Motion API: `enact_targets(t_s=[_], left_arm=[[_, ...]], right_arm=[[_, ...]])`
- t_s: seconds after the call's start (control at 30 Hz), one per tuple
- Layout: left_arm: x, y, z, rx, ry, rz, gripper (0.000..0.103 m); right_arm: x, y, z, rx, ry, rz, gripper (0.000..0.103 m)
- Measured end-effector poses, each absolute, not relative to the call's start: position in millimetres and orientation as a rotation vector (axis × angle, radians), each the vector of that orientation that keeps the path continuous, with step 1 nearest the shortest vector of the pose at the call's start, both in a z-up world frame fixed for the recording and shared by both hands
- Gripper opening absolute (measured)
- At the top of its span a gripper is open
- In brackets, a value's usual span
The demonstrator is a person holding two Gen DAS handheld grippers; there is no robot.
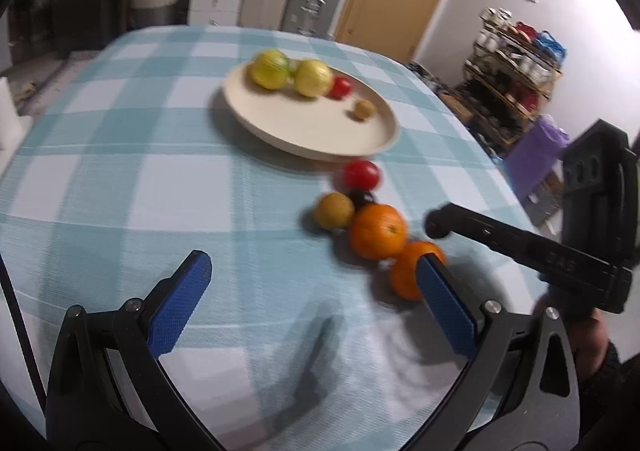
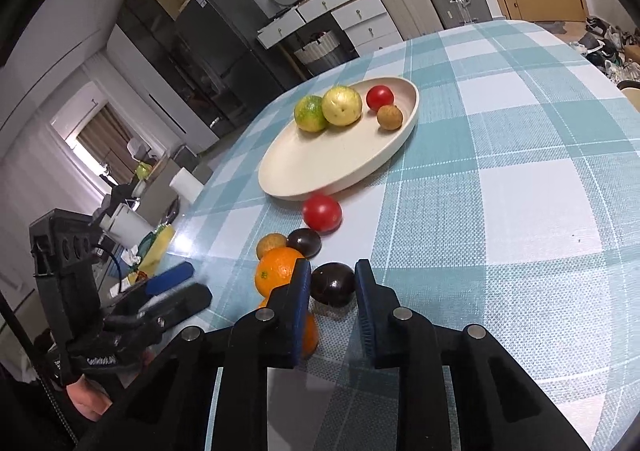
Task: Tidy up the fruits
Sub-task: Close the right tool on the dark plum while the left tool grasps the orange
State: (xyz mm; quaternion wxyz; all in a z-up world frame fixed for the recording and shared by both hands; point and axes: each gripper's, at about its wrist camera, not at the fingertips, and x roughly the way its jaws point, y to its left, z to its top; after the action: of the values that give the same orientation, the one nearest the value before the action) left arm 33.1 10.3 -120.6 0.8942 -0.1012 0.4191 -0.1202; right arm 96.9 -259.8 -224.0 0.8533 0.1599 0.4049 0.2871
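Straddling the dark round glossy fruit [image 2: 333, 285], right hand-held gripper [image 2: 333, 283] is half-open, nothing clamped; gentle closing advised. Left hand-held gripper [image 1: 316, 275] is held wide, empty.

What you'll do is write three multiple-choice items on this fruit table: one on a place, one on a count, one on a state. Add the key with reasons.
1. Where does the loose red tomato lie?
A. In the middle of the plate
B. On the checked cloth, just beside the plate's rim
C. Between the left gripper's fingers

2. How many fruits lie on the plate?
A. Two
B. Four
C. Six

3. How does the left gripper stand?
A. Open, nothing between its fingers
B. Shut on an orange
C. Shut on the plate's rim

Key: 1 B, as the tomato sits on the cloth at the plate's near edge; 2 B, as two yellowish fruits, a red one and a small brown one show there; 3 A, as its blue pads are spread wide over bare cloth.
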Motion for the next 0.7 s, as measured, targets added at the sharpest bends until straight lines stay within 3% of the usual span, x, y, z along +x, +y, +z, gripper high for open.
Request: enact_targets(t_s=[0.3, 0.6, 0.7], left_arm=[[46, -25, -137, -0.231, 1.006, -0.333, 0.102], [57, -46, -140, -0.207, 1.034, -0.258, 0.101], [55, -48, -139, -0.207, 1.038, -0.257, 0.096]], right_arm=[[96, -271, -224, 0.356, 0.838, 0.600, 0.023], [95, -281, -223, 0.368, 0.822, 0.598, 0.023], [94, -282, -222, 0.365, 0.817, 0.601, 0.023]])
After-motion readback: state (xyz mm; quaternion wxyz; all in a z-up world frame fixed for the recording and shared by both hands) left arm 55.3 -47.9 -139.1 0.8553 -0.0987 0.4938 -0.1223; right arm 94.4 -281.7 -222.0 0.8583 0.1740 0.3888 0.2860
